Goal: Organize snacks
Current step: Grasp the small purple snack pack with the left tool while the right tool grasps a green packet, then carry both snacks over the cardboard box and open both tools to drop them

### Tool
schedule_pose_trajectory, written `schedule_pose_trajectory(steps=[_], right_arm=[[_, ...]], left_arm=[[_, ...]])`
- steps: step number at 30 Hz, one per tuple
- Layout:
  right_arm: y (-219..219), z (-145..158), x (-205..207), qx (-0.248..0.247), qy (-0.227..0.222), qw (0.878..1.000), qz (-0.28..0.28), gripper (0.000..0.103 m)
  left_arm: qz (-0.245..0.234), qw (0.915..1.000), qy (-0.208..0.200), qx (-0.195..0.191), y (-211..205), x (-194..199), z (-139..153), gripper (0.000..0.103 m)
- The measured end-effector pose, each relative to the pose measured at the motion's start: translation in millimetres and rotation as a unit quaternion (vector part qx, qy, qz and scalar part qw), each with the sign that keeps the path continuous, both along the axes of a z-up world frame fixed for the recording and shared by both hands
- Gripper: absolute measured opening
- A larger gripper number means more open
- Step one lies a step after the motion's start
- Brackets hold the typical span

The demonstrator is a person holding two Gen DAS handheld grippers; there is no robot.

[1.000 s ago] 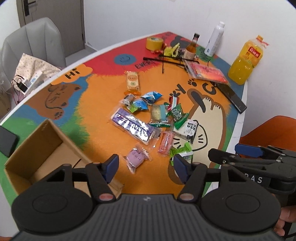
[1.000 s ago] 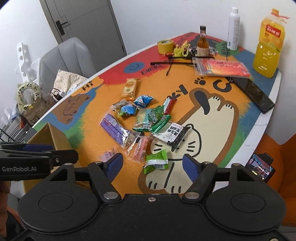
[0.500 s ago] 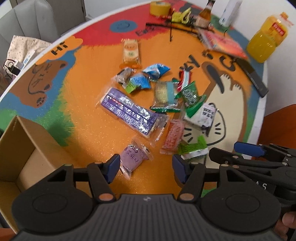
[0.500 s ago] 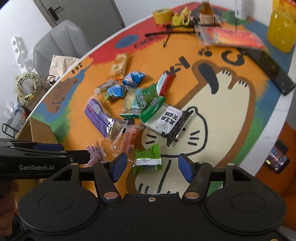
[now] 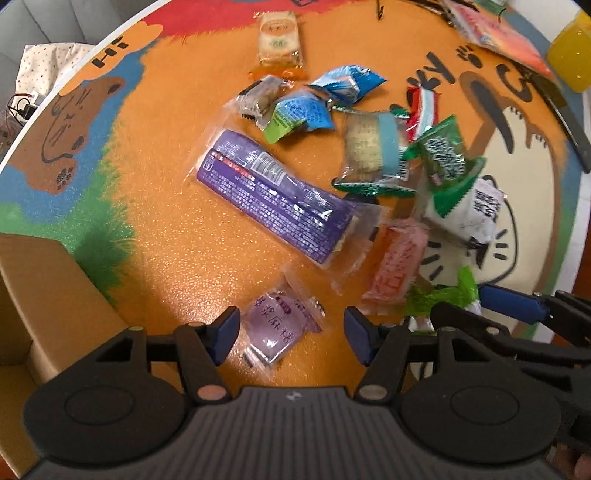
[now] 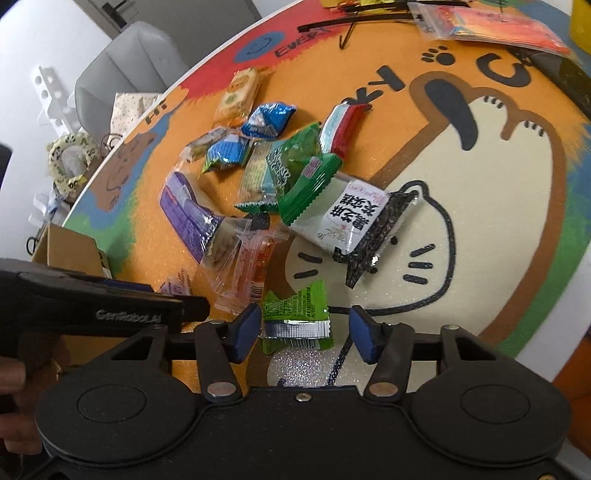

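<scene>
Several snack packets lie scattered on a colourful cartoon table (image 5: 166, 229). My left gripper (image 5: 290, 334) is open, its fingers straddling a small lilac packet (image 5: 275, 326). Beyond it lie a long purple packet (image 5: 273, 195) and an orange-pink packet (image 5: 397, 260). My right gripper (image 6: 303, 334) is open around a bright green packet (image 6: 295, 314). A white and black packet (image 6: 354, 221) lies further ahead. The open cardboard box (image 5: 40, 295) stands at the left.
A black phone (image 5: 570, 122), a yellow juice bottle (image 5: 570, 61) and a red flat pouch (image 6: 491, 22) lie at the table's far side. A grey chair (image 6: 129, 62) stands beyond the table edge. The table's right edge (image 6: 554, 321) is close.
Both grippers have moved forward and down toward the table. The lilac packet now sits between the left fingers and the green packet between the right fingers. Both stay open.
</scene>
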State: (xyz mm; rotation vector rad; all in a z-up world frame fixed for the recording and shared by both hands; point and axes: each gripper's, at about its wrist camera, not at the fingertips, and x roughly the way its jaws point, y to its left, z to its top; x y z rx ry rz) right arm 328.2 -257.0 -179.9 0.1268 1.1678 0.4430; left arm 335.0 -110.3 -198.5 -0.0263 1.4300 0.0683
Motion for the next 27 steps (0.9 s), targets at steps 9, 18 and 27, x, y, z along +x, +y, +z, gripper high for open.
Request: schedule_pose_trajectory(steps=[9,18,27], right_arm=[[2.6,9.4,-5.3,-0.005,-0.017,1.0,0.01,0.034],[9.9,47.5,-29.3,0.0,-0.066,0.998,0.002,0.031],[37.8,93.8,-61.3,0.016,-0.114,0.993,0.013,0.031]], left_arm=[[0.005,1.0,0.002,0.0,3.4,4.1,-3.1,0.036],[0.009,0.9972,-0.061,-0.043,20.7,-12.2,43.1,0.032],[0.031,0.9919,-0.109,-0.058,58.0,-44.9,100.3,0.032]])
